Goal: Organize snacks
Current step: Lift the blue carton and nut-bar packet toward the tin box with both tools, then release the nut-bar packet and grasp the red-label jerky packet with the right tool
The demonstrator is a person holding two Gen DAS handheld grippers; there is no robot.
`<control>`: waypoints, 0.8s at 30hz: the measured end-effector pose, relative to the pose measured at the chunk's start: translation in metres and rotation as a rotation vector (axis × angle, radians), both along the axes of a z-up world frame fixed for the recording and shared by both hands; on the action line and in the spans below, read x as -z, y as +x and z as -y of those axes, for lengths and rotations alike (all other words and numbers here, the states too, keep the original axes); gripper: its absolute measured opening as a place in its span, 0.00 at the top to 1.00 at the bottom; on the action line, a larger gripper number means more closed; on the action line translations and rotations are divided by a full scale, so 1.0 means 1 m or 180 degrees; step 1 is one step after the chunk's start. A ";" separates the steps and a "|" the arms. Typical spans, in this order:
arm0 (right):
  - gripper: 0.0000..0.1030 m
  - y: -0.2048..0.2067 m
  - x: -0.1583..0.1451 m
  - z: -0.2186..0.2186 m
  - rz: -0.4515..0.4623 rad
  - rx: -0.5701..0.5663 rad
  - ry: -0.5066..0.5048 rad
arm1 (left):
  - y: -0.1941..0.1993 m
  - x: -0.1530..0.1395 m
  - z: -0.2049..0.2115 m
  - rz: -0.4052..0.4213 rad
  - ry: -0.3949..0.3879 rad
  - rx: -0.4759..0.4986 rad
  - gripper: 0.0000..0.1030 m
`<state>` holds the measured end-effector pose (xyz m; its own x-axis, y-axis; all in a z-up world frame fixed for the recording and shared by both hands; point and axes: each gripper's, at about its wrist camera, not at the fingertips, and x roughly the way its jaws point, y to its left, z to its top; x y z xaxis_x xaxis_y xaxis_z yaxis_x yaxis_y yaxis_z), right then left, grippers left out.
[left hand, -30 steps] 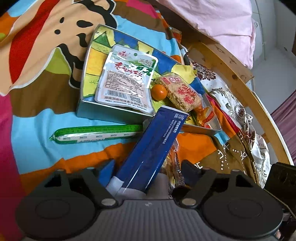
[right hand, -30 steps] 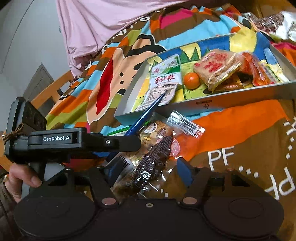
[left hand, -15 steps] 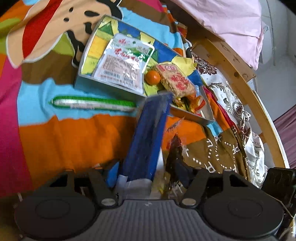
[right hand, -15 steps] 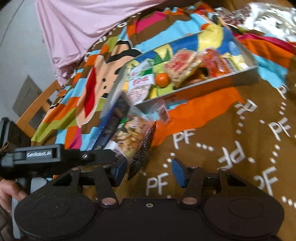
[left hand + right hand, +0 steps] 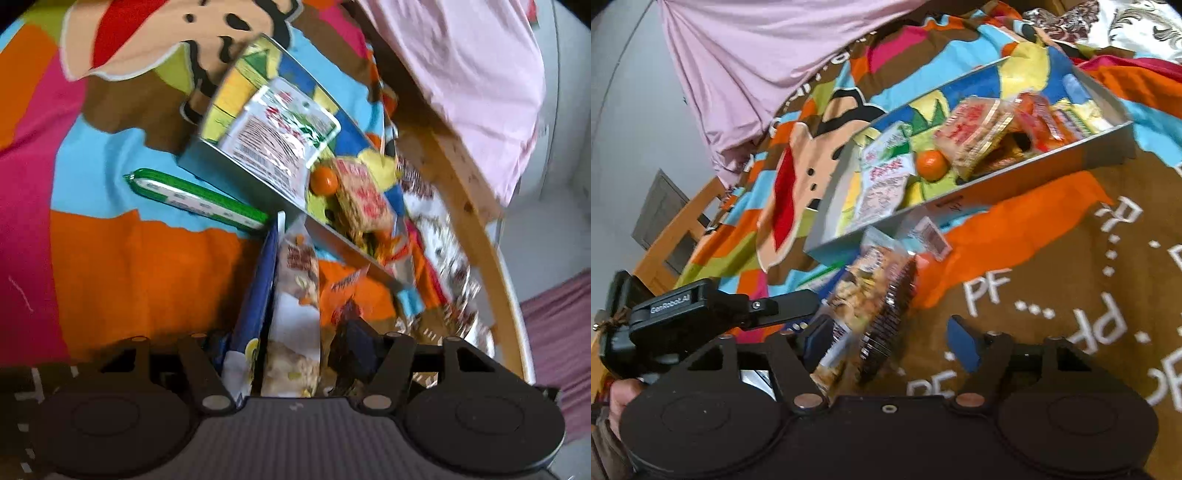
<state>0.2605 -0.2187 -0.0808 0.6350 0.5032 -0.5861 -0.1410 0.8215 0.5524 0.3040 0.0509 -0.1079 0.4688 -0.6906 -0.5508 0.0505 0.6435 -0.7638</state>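
Note:
My left gripper is shut on a bundle of snack packets: a blue packet and a clear bag of mixed snacks, lifted above the blanket. In the right wrist view the same bag hangs between my right gripper's fingers; that gripper is open. The left gripper's body shows at its left. The metal snack tray holds a white-green packet, a small orange and a red-printed cracker pack. The tray also shows in the right wrist view.
A green sausage stick lies on the colourful blanket beside the tray's near wall. A wooden bed frame and pink bedding lie beyond. More wrapped snacks lie right of the tray.
The left gripper lifted the blue packet and clear bag off the blanket and rolled. The right gripper stayed open while the bag rose out of its fingers; both views swung.

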 end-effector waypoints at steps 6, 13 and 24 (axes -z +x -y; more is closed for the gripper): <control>0.40 -0.005 -0.001 -0.010 0.0045 -0.0060 -0.0351 | 0.003 0.006 -0.003 -0.0049 0.0067 -0.0047 0.50; 0.62 -0.018 -0.003 0.005 -0.0094 0.0115 -0.0517 | -0.004 0.004 -0.012 -0.0056 0.0037 -0.0121 0.52; 0.60 -0.013 0.006 0.000 -0.0128 -0.0034 -0.0385 | -0.027 0.002 -0.002 -0.0069 0.0072 -0.0251 0.56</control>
